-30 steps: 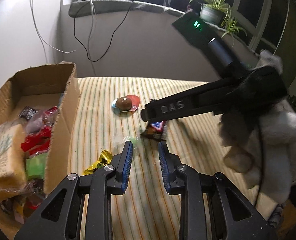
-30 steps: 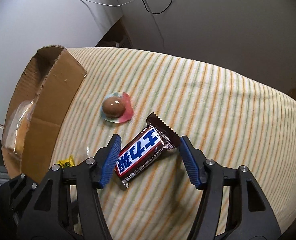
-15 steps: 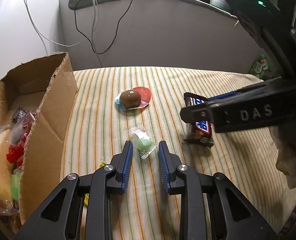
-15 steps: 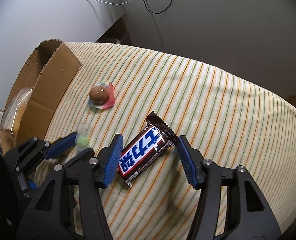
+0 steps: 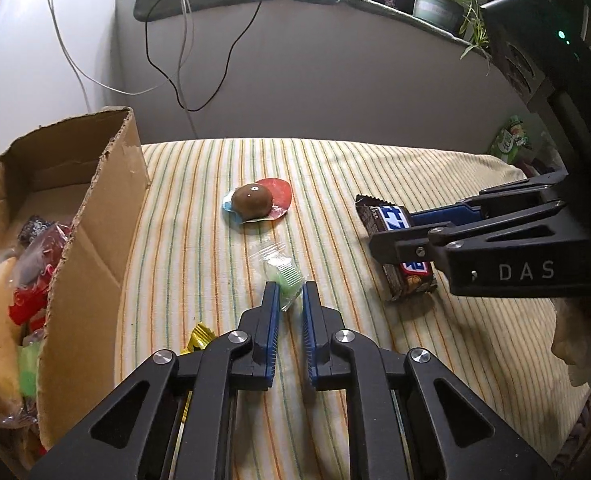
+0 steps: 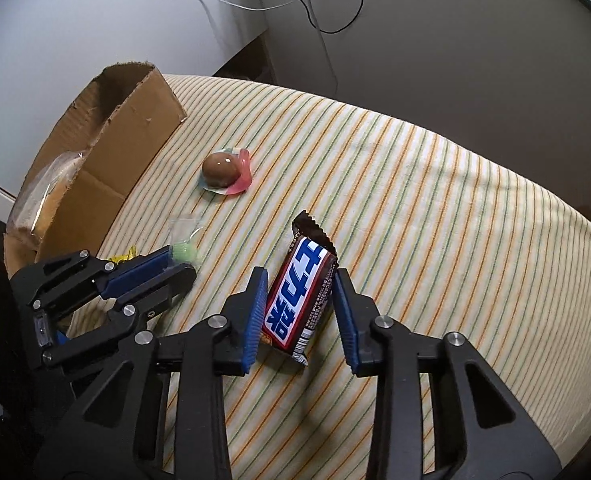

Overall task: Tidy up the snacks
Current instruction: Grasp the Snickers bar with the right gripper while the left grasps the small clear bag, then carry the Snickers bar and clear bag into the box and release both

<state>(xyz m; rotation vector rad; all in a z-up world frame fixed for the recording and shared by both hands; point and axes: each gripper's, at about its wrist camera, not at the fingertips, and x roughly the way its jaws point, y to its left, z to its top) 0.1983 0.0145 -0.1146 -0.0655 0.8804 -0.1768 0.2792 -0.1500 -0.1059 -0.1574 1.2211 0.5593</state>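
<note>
On the striped cloth (image 5: 375, 360), two pickups are being made at once. The left gripper (image 5: 287, 300) has just been closing and is now pinched on the near edge of the green candy (image 5: 283, 276), which is sealed in a clear crinkly wrapper; the right gripper (image 6: 299, 292) has just been closing on the chocolate bar (image 6: 299, 292), whose sides are met by both blue pads while its far end is tipped up off the cloth. Each grip should be confirmed before anything is raised, since the candy appears to be held only by its wrapper's edge and could slip out. Both items are best lifted straight up, then carried over the torn wall of the cardboard box (image 5: 95, 220) and released low among the snacks already inside. The chocolate egg (image 5: 252, 200) and the yellow wrapper (image 5: 199, 338) are left for later.
</note>
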